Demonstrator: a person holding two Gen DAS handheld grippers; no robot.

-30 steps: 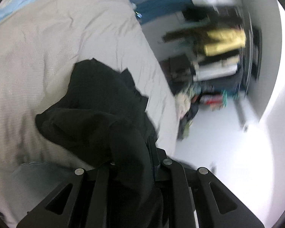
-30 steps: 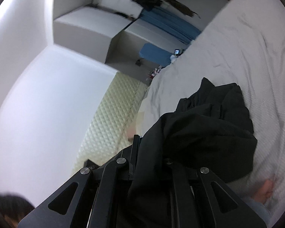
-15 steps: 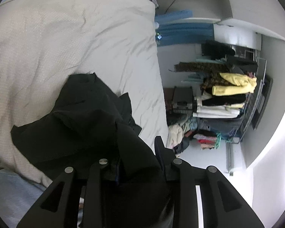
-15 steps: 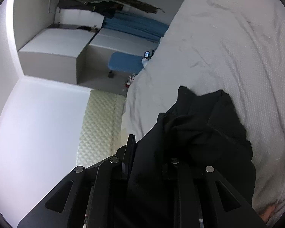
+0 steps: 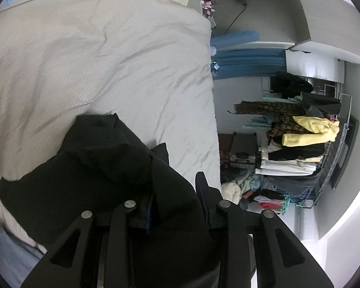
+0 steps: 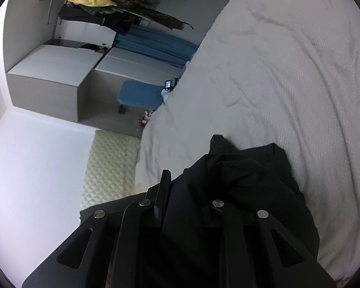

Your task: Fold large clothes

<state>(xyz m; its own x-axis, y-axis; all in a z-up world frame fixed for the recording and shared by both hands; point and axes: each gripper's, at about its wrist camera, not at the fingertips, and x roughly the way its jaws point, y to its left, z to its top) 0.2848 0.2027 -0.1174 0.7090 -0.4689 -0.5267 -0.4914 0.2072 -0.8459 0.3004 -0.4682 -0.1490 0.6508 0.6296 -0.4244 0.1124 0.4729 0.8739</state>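
**Bed w/ bunched black garment**

Grey bed (image 5: 112,55), clothes rack (image 5: 300,144) behind. Left tongs (image 5: 172,199) and right tongs (image 6: 187,196) each clamped on black garment (image 5: 96,168), hanging bunched over bed. No fold visible; spreading, folding left.

left gripper (image 5: 174,199) fingers: mostly covered by the black cloth (image 5: 96,168)
right gripper (image 6: 187,196): one finger hidden under cloth
cloth's bottom: cut off

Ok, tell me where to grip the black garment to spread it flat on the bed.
Black garment lies bunched on the white bedspread. Both tools, left tool and right tool, already clamp its near edge from the bedside; best keep hold there, at two separated points.
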